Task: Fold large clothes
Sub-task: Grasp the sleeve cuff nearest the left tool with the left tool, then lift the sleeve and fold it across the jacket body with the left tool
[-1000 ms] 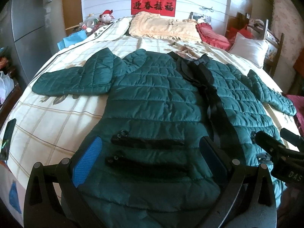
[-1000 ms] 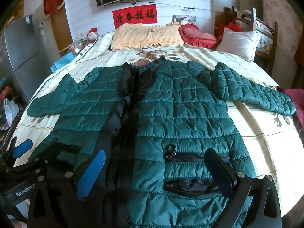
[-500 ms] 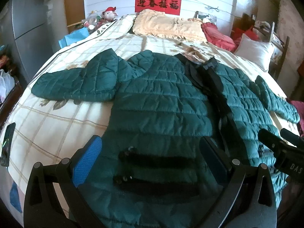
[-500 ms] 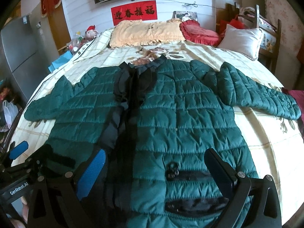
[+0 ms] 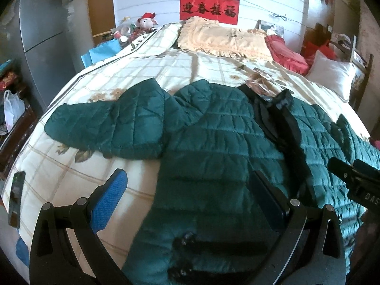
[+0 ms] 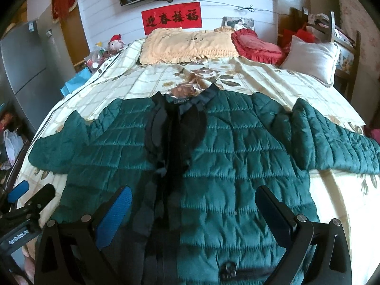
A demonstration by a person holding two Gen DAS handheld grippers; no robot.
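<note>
Two tools gape wide, holding nothing | left tool [image 5: 187,199], right tool [image 6: 192,207] over hem of green quilted jacket [image 6: 237,166] | long axis runs hem-to-collar, away up bed [image 6: 273,78] | left sleeve [image 5: 106,128] nearer left tool

A dark green quilted puffer jacket [image 6: 237,166] lies spread flat, front side up, across the cream checked, flower-printed bed [image 6: 273,78]. Its collar [image 6: 190,99] points toward the pillows and its hem toward the cameras. The front is open a little along the middle, showing a dark, near-black lining strip [image 6: 175,142] running from collar to hem. Both sleeves are stretched outward: one sleeve [image 5: 106,128] reaches toward the bed's left edge, the other sleeve [image 6: 332,142] toward its right edge. Black zip pockets [image 5: 190,244] sit low on the front panels near the hem.
</note>
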